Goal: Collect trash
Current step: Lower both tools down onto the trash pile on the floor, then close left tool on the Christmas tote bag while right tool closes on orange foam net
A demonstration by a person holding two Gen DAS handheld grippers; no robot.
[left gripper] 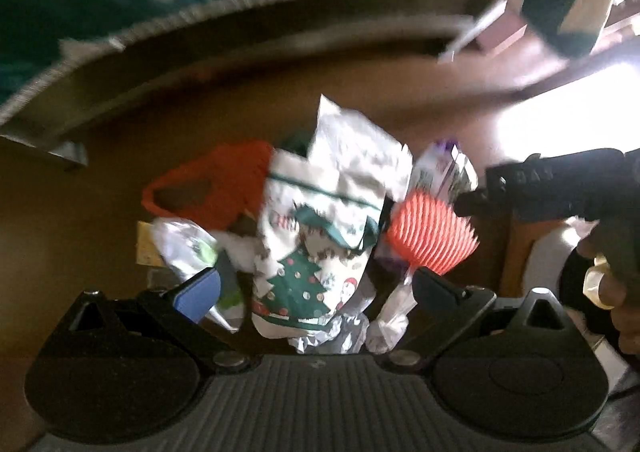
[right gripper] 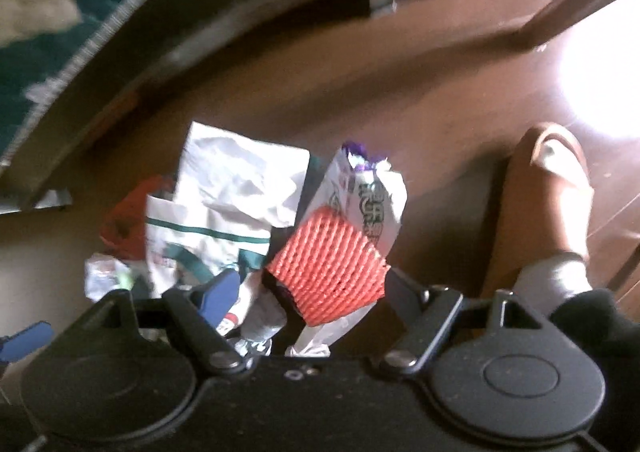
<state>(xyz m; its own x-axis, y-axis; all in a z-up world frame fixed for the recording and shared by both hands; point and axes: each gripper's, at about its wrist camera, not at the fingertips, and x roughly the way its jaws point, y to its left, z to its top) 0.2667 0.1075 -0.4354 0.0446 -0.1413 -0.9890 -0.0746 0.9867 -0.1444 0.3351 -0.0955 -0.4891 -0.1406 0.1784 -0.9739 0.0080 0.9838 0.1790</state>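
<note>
A heap of trash lies on the brown floor: a Christmas-tree paper bag point(left gripper: 308, 252) point(right gripper: 200, 240), crumpled white paper point(left gripper: 360, 148) point(right gripper: 240, 172), a red plastic bag point(left gripper: 216, 188) point(right gripper: 124, 220), a clear wrapper point(left gripper: 184, 248) point(right gripper: 104, 276) and a purple-and-white snack packet point(left gripper: 444, 168) point(right gripper: 368, 200). My left gripper point(left gripper: 316, 290) is open, jaws wide around the near end of the heap. My right gripper point(right gripper: 312, 292) point(left gripper: 472, 200) comes in from the right, and a red foam net point(right gripper: 328, 272) point(left gripper: 432, 236) fills the gap between its jaws.
A bed frame rail point(left gripper: 240, 52) point(right gripper: 160, 64) with a green-and-cream blanket point(left gripper: 80, 4) point(right gripper: 48, 12) runs behind the heap. A slippered foot point(right gripper: 556, 180) stands at the right. A hand point(left gripper: 620, 304) holds the right gripper's handle. Bright glare covers the floor at the far right.
</note>
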